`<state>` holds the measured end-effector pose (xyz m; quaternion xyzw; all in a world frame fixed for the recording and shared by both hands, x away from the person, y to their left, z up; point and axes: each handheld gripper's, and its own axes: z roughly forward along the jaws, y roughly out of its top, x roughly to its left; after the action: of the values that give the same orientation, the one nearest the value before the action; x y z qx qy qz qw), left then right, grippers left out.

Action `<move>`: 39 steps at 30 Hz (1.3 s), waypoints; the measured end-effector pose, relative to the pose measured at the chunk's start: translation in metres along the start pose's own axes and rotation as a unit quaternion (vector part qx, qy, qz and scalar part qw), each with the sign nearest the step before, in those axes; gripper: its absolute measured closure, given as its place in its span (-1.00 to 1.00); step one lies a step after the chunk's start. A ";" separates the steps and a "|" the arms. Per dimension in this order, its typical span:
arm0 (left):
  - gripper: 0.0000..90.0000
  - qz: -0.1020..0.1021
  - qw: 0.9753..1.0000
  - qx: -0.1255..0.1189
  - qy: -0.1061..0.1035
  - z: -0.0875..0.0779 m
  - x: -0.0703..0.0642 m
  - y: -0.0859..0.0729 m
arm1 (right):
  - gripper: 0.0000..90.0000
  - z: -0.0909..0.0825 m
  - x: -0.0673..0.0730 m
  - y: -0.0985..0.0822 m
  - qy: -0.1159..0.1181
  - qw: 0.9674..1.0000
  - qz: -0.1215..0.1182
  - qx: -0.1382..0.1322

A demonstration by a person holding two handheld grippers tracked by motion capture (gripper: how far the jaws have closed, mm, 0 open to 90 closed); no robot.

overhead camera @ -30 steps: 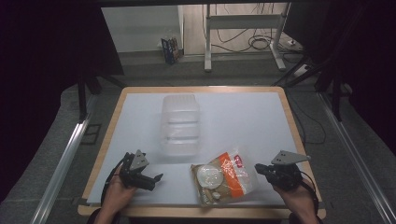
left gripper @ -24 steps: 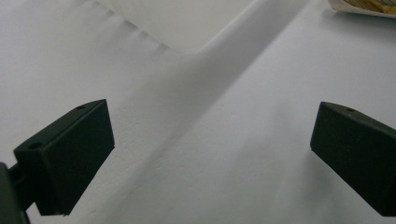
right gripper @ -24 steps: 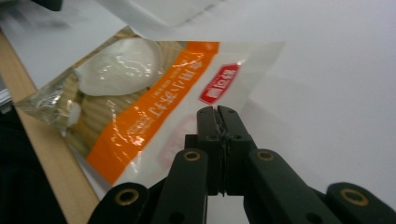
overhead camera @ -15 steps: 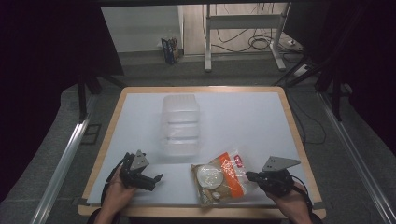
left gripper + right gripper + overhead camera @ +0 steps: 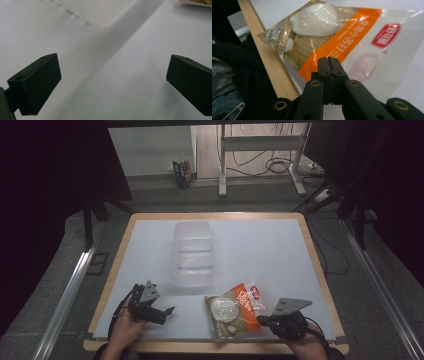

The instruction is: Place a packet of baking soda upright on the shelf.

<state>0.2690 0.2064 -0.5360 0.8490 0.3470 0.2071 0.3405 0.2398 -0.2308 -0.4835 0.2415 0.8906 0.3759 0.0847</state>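
Right gripper [image 5: 261, 320] clenched at the snack bag [image 5: 235, 309] near the table's [image 5: 260, 245] front edge.
Its own view shows jaws pressed together over the bag's edge; whether they pinch film is unclear. Left gripper [image 5: 112, 82] released, above bare table.

Orange-banded clear snack bag [image 5: 236, 309] lies flat — table's near edge.
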 end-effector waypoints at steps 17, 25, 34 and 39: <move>-1.00 0.001 1.000 0.002 -0.001 0.000 0.000 0.000 | 0.96 0.016 0.016 -0.015 0.044 0.997 -0.034 0.056; -1.00 0.002 1.000 0.003 -0.001 0.001 0.000 0.000 | 0.96 0.021 0.009 -0.017 0.028 0.997 -0.018 0.076; -1.00 -0.001 1.000 0.003 0.002 0.001 0.000 0.000 | 0.96 0.024 -0.003 -0.013 0.007 0.997 -0.004 0.079; -1.00 0.004 1.000 0.003 0.005 0.001 0.001 0.001 | 0.96 0.026 -0.011 -0.011 0.000 0.997 0.007 0.079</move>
<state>0.2704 0.2063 -0.5360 0.8504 0.3456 0.2116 0.3356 0.2540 -0.2264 -0.5094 0.2539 0.9157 0.3050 0.0627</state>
